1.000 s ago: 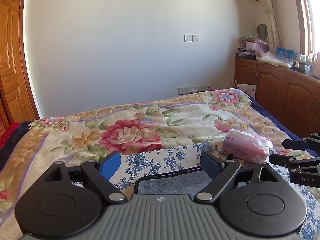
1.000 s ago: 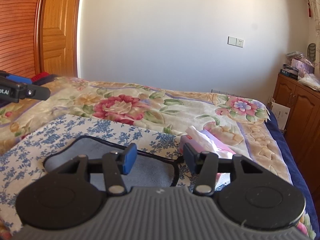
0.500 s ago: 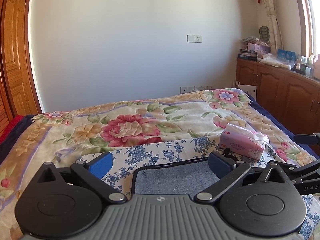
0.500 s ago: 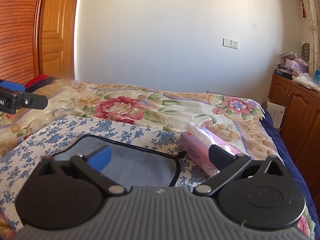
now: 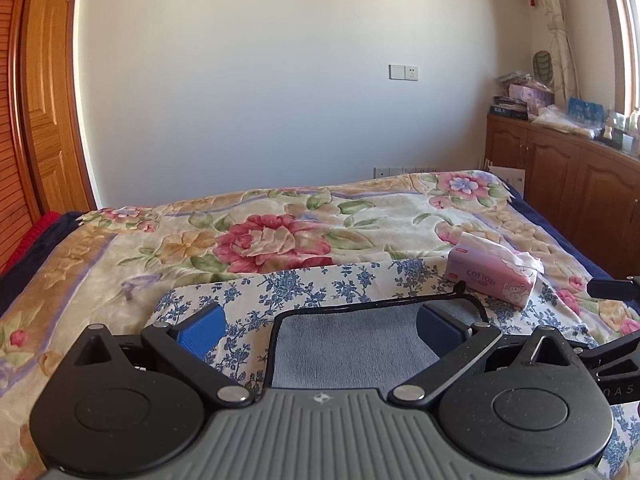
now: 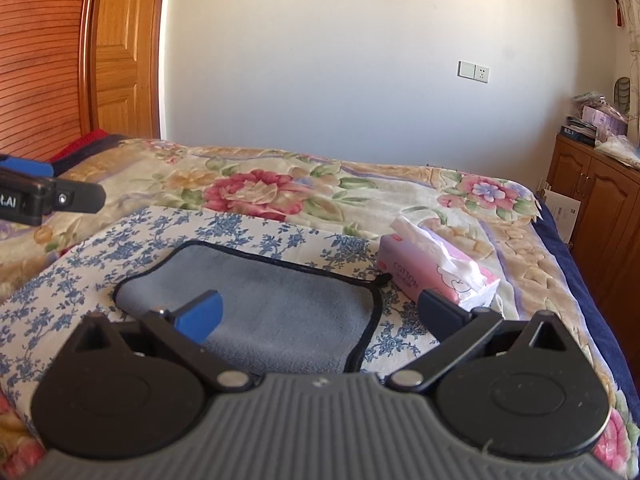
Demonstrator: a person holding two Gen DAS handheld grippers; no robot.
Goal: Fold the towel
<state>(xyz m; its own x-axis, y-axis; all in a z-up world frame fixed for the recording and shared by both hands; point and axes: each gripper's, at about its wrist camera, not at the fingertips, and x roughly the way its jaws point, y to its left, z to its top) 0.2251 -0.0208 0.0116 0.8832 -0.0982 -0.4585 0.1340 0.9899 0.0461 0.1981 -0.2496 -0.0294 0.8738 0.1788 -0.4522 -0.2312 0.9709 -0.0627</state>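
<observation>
Towel [image 6: 272, 304] grey, black-edged, flat on blue-flowered cloth [image 5: 304, 284] on bed [image 5: 280, 216], tissue pack [image 6: 432, 276] just beside its far right corner; long axis runs left-right; left claw [image 5: 320, 330] and right claw [image 6: 320, 312] both released, empty, hovering over near edge; right claw nearer tissue-side corner.

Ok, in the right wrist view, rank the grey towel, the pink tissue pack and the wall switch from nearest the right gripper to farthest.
1. Grey towel, under the right gripper.
2. Pink tissue pack, ahead right.
3. Wall switch, far wall.
</observation>
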